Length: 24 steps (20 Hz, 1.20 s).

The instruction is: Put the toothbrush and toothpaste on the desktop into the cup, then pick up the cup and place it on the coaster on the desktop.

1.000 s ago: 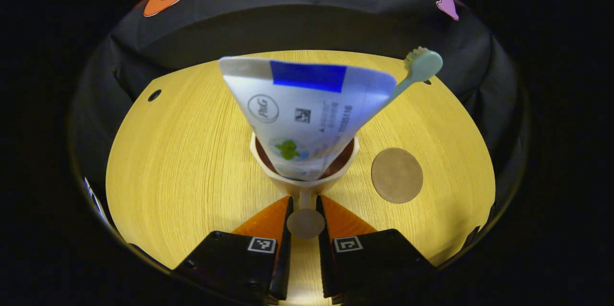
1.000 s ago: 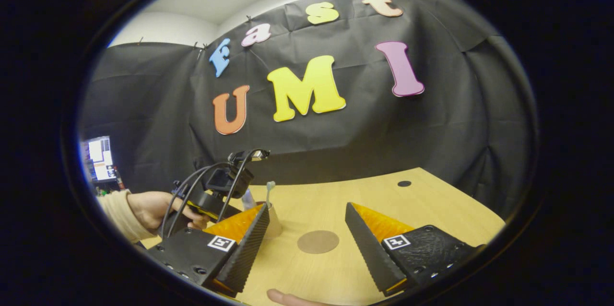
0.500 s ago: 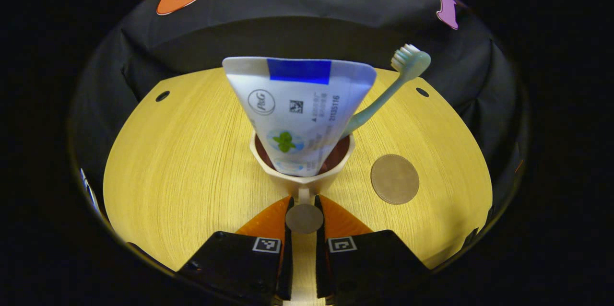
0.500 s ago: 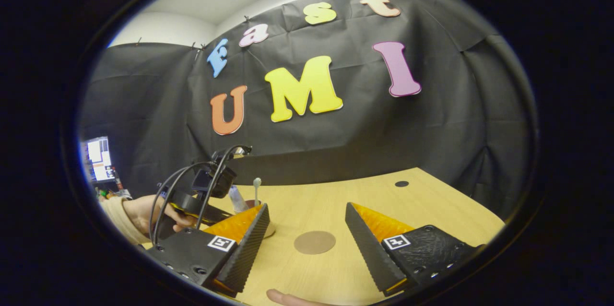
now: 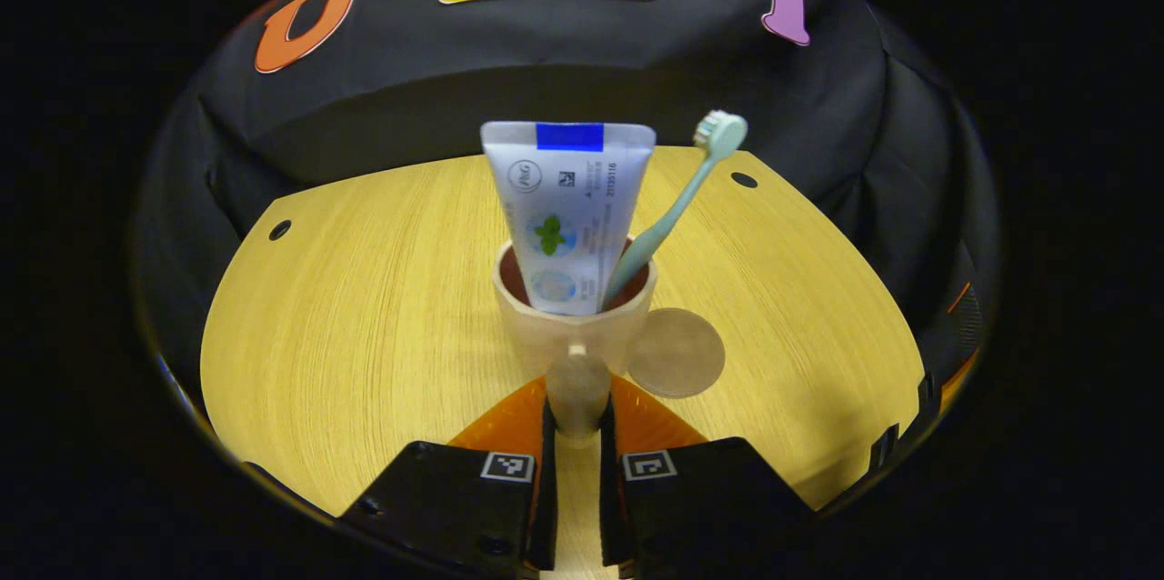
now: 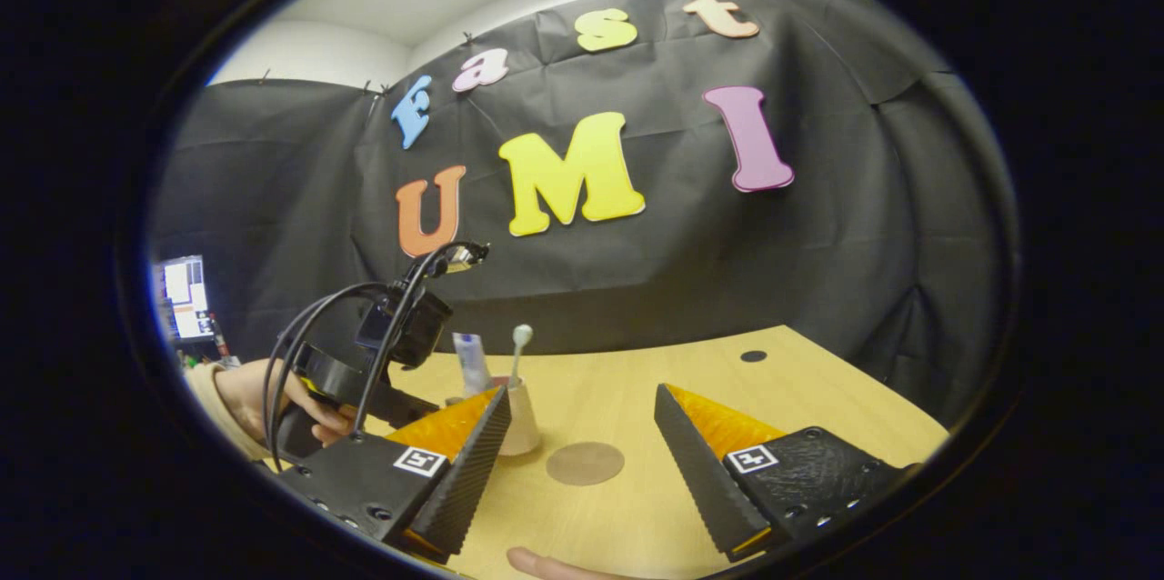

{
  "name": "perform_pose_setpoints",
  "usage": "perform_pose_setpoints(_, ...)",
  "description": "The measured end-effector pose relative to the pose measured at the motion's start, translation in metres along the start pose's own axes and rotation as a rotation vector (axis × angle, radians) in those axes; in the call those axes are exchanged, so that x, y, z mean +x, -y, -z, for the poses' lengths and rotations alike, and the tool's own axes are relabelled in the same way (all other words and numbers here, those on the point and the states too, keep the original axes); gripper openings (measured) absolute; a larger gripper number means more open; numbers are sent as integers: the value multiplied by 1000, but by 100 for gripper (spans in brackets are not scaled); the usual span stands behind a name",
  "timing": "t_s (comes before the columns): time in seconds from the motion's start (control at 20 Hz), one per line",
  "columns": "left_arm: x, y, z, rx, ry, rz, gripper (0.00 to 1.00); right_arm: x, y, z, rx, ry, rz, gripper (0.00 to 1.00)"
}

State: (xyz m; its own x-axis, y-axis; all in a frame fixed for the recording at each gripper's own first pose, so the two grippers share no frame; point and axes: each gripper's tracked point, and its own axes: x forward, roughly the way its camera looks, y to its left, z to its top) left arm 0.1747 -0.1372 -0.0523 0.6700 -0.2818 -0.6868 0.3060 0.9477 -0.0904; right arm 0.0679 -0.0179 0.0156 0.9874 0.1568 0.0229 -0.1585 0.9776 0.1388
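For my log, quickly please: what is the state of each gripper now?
Left gripper: closed on the handle of the cup.
Right gripper: open, holding nothing.

My left gripper [image 5: 575, 435]: black body, orange fingers [image 5: 496, 421], black-and-white square marker tags on each side. It's clamped on the cup's beige handle. Cup [image 5: 575, 325] is cream outside, dark reddish-brown inside. Toothpaste [image 5: 568, 212] is white with a blue band at the top, a green leaf mark and small dark print. Toothbrush [image 5: 677, 207] is pale mint green with white bristles. Coaster [image 5: 680, 353] is plain dull brown. Desktop [image 5: 364, 307] is light yellow wood grain with dark round holes. My right gripper [image 6: 582, 444]: same black body, orange fingers with black ribbed pads [image 6: 696, 462], spread apart.
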Motion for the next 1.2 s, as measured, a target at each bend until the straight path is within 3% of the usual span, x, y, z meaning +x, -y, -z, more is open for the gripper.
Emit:
perform_pose_setpoints(0.2,4,16,-11,41,7,-12,21,2,24,-9,64,9,40,93)
perform_pose_setpoints(0.4,3,16,-3,9,-15,-10,21,0,31,-11,107,12,41,96)
perform_pose_setpoints(0.9,11,22,28,-70,-130,-7,23,3,18,-5,43,6,32,96)
perform_pose_setpoints(1.2,29,45,-12,-165,-25,0,23,5,30,-5,63,-2,42,93)
